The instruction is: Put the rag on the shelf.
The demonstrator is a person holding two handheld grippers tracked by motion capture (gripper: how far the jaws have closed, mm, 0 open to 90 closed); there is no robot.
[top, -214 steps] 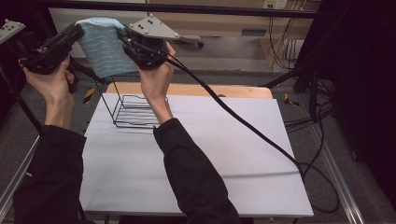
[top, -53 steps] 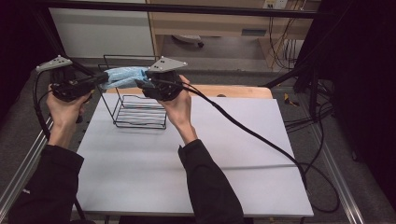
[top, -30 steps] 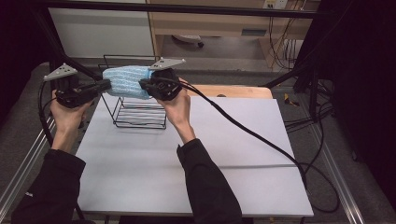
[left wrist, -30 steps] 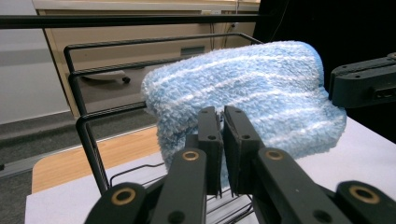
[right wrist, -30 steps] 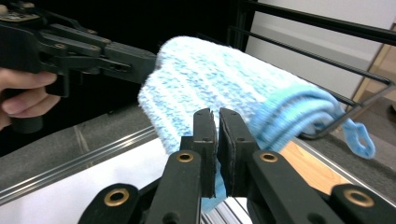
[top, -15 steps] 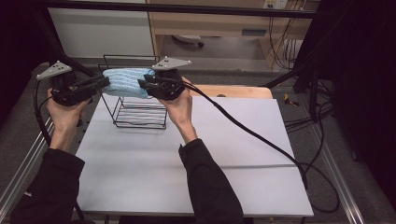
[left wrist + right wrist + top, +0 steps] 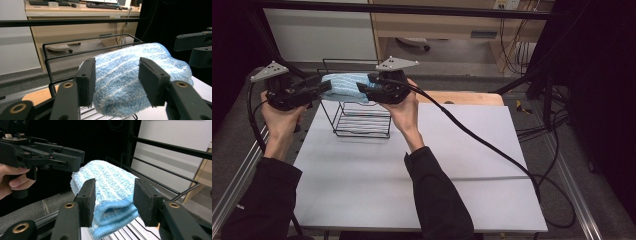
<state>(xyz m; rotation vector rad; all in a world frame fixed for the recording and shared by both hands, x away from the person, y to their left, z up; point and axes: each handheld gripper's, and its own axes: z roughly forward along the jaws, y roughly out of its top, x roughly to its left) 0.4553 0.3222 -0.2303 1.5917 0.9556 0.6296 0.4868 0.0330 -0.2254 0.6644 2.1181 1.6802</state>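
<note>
While the white worktop (image 7: 422,165) carries a black wire basket (image 7: 362,117) near its far left corner, a folded blue-and-white towel (image 7: 344,87) lies across the top of this basket. It looks soft, thick and light, so it probably sags and unfolds if taken by one layer only; gripping the whole folded end seems safer. At the towel's two ends, the left hand-held gripper (image 7: 117,78) and the right hand-held gripper (image 7: 113,197) have just been opening; the jaws stand about half open around it, without pressing.

High view overhead; 2 gripper views close on towel (image 7: 130,82).
</note>
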